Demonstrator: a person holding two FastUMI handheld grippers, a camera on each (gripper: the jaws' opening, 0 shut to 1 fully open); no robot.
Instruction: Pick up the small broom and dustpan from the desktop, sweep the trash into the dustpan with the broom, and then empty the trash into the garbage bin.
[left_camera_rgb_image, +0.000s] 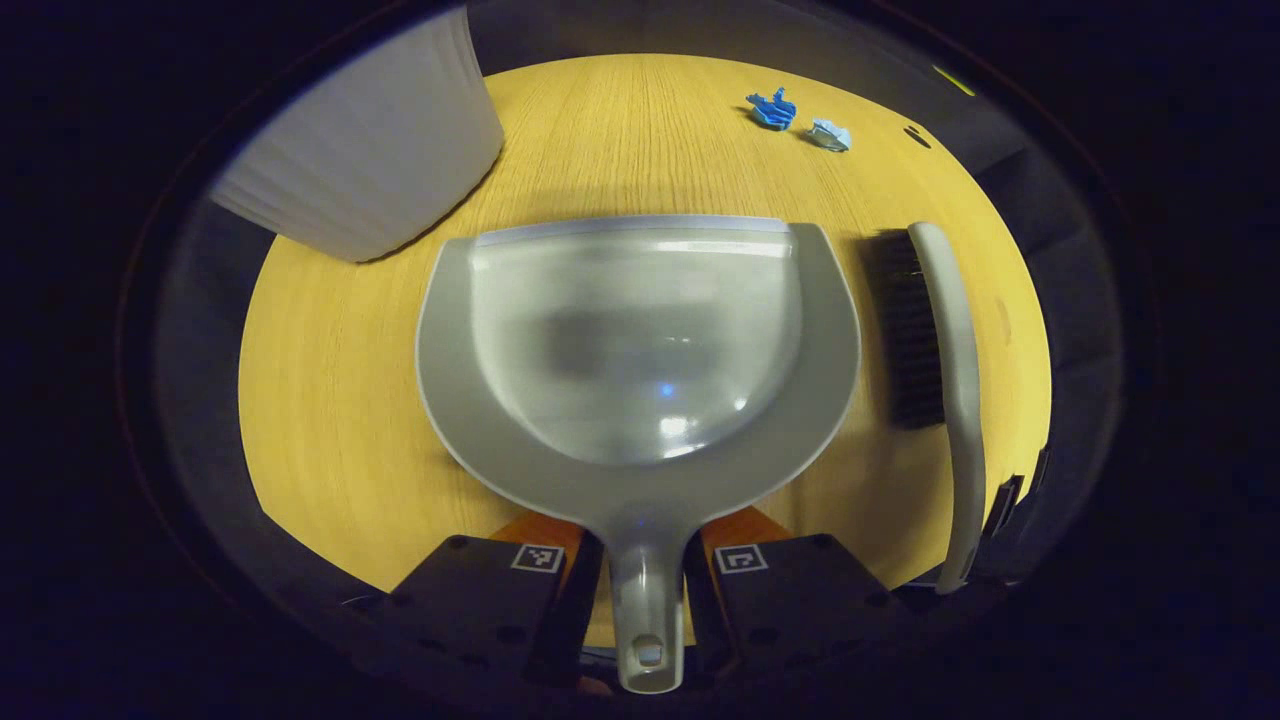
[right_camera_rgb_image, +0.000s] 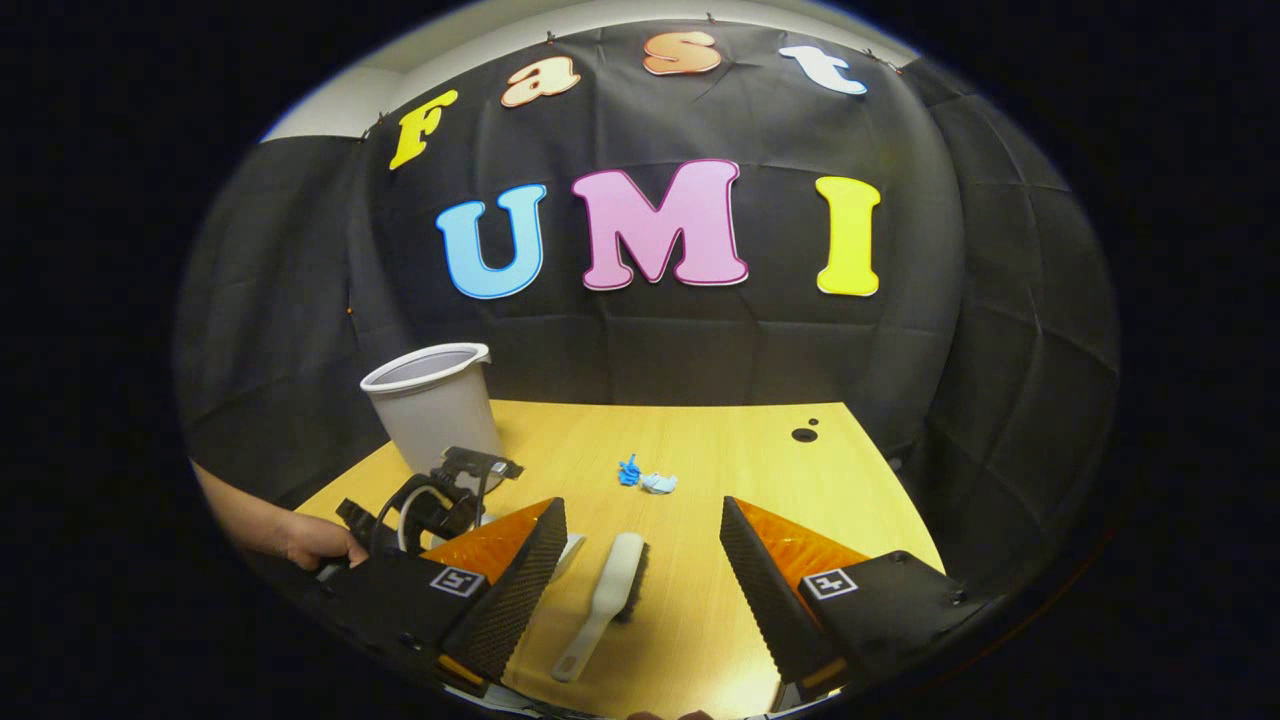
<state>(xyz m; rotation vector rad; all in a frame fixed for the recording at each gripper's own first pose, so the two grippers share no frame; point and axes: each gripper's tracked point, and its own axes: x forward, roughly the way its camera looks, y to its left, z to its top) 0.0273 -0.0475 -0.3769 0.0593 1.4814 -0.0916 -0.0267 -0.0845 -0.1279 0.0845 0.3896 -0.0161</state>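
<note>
In the left gripper view, the left gripper (left_camera_rgb_image: 645, 590) sits low over a wooden desktop (left_camera_rgb_image: 330, 400), its two fingers drawn in close on either side of the dustpan (left_camera_rgb_image: 640, 350) handle. They flank the handle tightly and appear to press on it from both sides. The dustpan lies flat on the desktop with its open lip pointing away from the camera; its grey pan holds nothing, only a soft glare on the bottom. Just beside it on the right lies the small broom (left_camera_rgb_image: 945, 330), bristles turned toward the dustpan, handle running back toward the near edge of the desktop. Beyond the broom, near the far edge, two bits of blue trash (left_camera_rgb_image: 795, 118) lie close together, well apart from the dustpan. At upper left stands the garbage bin (left_camera_rgb_image: 370, 150), a pale grey tub whose wall is seen from outside, so its contents cannot be told.

In the right gripper view, the right gripper (right_camera_rgb_image: 640, 560) hangs above the desktop (right_camera_rgb_image: 800, 500) with its fingers spread wide and nothing between them. The small broom (right_camera_rgb_image: 605, 600) lies on the wood below the gap, untouched. The trash (right_camera_rgb_image: 645, 478) rests farther off, near the middle of the desktop. The garbage bin (right_camera_rgb_image: 435, 405) stands upright at the far left corner, its rim open, the inside hidden at this angle. In front of it a hand (right_camera_rgb_image: 315, 540) holds the left gripper (right_camera_rgb_image: 440, 500) low over the table.
</note>
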